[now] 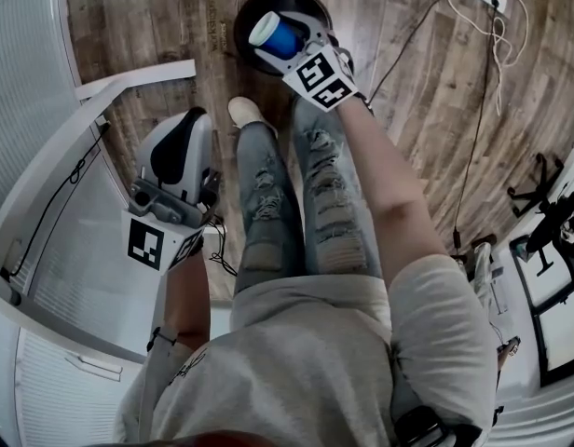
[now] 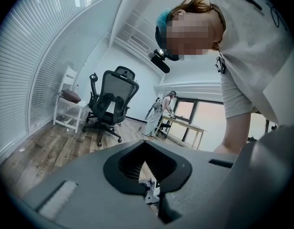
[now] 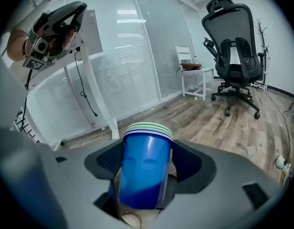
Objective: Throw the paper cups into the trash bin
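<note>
Over trash bin (image 1: 308,3) rim, paper cups (image 1: 277,35) clamped

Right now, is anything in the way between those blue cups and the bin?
Nothing visible is. The right tool holds the stacked blue cups in line with the open mouth of the black bin in the head view, and nothing shows between them.

Stacked blue paper cups (image 1: 276,35) tilt over the round black trash bin (image 1: 302,2).
</note>
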Motion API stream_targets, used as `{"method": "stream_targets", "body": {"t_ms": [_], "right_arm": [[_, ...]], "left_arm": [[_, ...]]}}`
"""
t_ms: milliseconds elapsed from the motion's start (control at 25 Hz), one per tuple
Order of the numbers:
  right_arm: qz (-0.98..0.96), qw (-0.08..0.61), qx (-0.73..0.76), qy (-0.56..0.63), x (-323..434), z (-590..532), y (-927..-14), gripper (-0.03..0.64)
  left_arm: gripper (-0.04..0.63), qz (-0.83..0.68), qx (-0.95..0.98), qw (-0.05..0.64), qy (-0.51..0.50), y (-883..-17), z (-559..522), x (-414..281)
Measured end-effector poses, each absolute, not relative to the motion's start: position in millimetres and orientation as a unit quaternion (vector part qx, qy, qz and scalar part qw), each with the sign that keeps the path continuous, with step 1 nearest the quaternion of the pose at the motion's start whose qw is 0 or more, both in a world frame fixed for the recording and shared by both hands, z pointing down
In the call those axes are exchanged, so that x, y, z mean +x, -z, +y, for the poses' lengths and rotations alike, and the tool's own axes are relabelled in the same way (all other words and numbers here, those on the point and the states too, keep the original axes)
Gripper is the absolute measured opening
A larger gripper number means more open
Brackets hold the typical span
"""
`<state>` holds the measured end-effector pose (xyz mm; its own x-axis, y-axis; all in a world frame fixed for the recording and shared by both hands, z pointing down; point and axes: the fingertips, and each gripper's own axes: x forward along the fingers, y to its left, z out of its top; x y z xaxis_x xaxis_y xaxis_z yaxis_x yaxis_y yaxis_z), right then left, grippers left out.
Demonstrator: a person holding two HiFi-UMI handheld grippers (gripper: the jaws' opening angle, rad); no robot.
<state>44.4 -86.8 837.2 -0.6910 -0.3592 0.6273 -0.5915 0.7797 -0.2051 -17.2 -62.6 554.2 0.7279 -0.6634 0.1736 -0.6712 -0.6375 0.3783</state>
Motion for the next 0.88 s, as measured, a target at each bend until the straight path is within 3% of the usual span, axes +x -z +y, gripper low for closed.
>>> {"method": "stream_targets", "body": {"t_ms": [880], "right_arm": [[-0.849,0.385,0.246,-0.267,62.1,-70.0,-909.4,0.296]], "left_arm": [[-0.006,-0.358,0.907,0.221,-0.016,-563.4,-64.2,-11.9]]}}
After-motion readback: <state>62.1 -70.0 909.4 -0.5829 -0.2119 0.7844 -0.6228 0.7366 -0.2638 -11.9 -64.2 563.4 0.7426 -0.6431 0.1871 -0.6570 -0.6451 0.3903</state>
